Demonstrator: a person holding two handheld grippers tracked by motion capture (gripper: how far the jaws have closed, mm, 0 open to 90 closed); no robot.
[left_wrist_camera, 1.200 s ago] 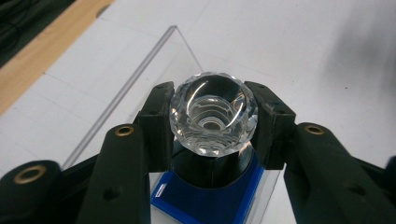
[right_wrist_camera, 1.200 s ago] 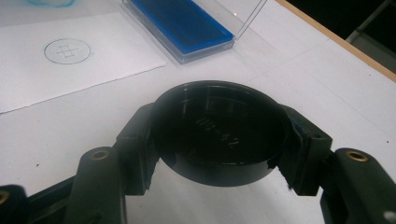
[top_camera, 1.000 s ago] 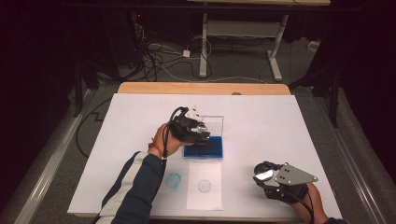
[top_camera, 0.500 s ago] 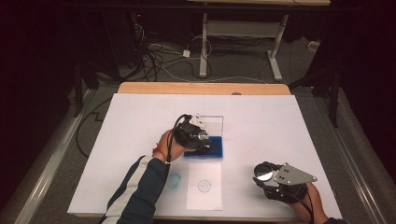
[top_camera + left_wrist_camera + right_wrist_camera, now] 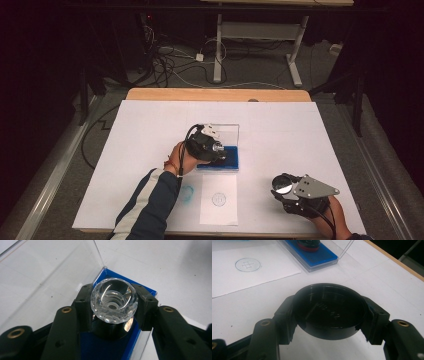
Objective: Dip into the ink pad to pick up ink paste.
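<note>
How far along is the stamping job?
Done: the cap is off, held by the right gripper; one blue print is on the paper sheet. In hand: left gripper holds the stamp by its clear knob, down on the blue ink pad. Left: probably another print, then recapping.

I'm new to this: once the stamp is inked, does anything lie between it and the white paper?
Nothing visible does. The left tool holds the stamp over the blue ink pad. The paper lies just nearer the person, with bare table between.
</note>
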